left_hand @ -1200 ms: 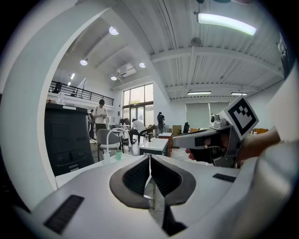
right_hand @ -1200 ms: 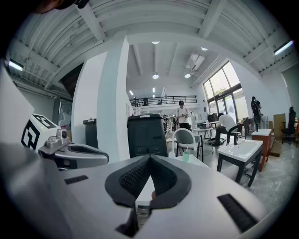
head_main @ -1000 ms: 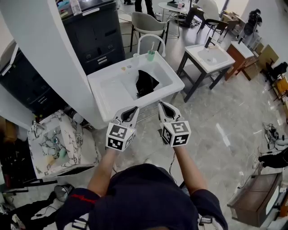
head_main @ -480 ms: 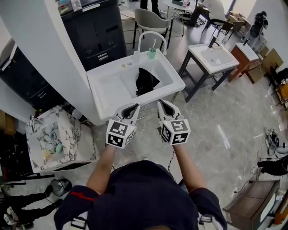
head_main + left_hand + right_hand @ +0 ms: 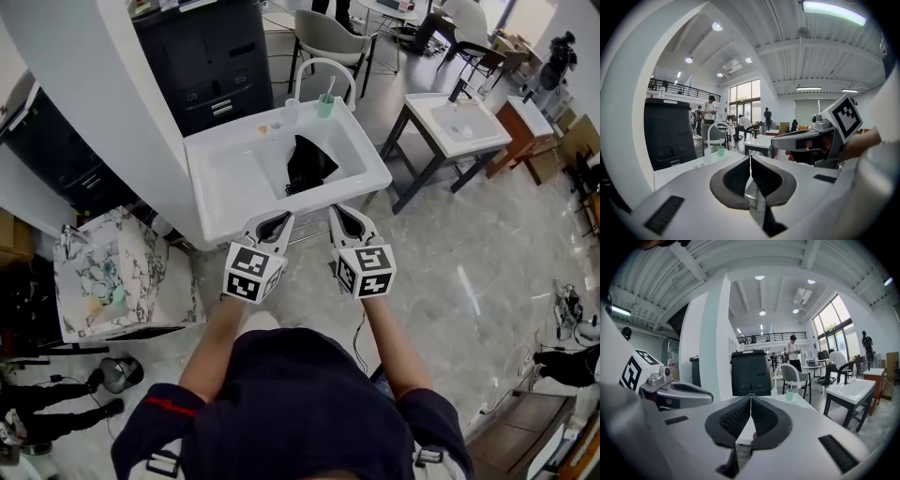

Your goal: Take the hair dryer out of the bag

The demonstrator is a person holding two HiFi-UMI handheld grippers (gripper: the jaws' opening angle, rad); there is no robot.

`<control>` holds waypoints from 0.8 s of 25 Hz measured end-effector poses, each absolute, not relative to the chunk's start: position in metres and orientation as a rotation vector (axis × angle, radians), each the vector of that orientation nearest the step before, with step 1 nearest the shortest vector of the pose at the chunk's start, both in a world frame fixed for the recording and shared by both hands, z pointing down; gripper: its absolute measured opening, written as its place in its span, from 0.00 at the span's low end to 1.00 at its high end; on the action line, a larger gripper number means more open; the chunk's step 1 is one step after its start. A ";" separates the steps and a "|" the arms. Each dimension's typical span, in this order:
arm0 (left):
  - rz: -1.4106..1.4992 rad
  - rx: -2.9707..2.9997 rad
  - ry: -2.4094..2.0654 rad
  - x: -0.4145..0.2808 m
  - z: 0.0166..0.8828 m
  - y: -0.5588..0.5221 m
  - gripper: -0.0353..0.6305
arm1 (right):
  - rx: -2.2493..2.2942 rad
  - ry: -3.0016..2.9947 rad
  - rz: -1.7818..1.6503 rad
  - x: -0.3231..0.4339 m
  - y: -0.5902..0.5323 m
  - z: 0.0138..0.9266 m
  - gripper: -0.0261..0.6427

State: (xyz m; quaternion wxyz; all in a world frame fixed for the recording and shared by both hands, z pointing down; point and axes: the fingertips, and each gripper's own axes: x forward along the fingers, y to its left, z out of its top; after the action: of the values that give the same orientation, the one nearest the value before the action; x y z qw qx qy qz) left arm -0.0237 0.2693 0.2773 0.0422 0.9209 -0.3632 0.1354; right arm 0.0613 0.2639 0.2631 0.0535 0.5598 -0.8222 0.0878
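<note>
One black bag lies crumpled in the bowl of the white washbasin, toward its far right part, with a dark flap sticking up. The hair dryer is presumably inside the bag, since from above only black cloth can be made out.

On the far rim of the basin rises a white arched tap. A green cup with a thin stick in it stands under the arch, and a small clear bottle stands just to the left of the cup.

Both tools hover side by side at the near side of the basin, their tips over its near edge and apart from the bag. The left gripper has its jaws pressed together, the dark ribbed pads meeting in a thin line with nothing between them. The right gripper is the same, its jaws pressed together and nothing pinched. Each points roughly level toward the basin, with its marker cube turned back toward the person. The person's bare forearms reach forward from dark sleeves.

Farther out, a dark cabinet stands beyond the basin, beside a broad white pillar on the left. A second washbasin on dark legs stands to the right, and a grey chair sits far off. At the near left, a marble-patterned box rests on the pale polished floor.
</note>
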 end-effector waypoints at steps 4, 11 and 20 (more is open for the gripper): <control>0.420 2.795 -1.132 -0.023 0.280 0.264 0.08 | 1.689 -2.507 0.271 0.067 0.258 0.263 0.09; 0.466 2.789 -1.146 -0.017 0.284 0.253 0.08 | 1.665 -2.520 0.277 0.069 0.247 0.264 0.09; 0.463 2.772 -1.156 -0.019 0.293 0.220 0.08 | 1.660 -2.498 0.282 0.068 0.216 0.275 0.09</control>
State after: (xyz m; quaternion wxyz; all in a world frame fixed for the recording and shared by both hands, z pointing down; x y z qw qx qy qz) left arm -0.0187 0.2204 0.2929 0.0513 0.9110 -0.3798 0.1521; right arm 0.0684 0.2161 0.2747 0.0645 0.5498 -0.8276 0.0934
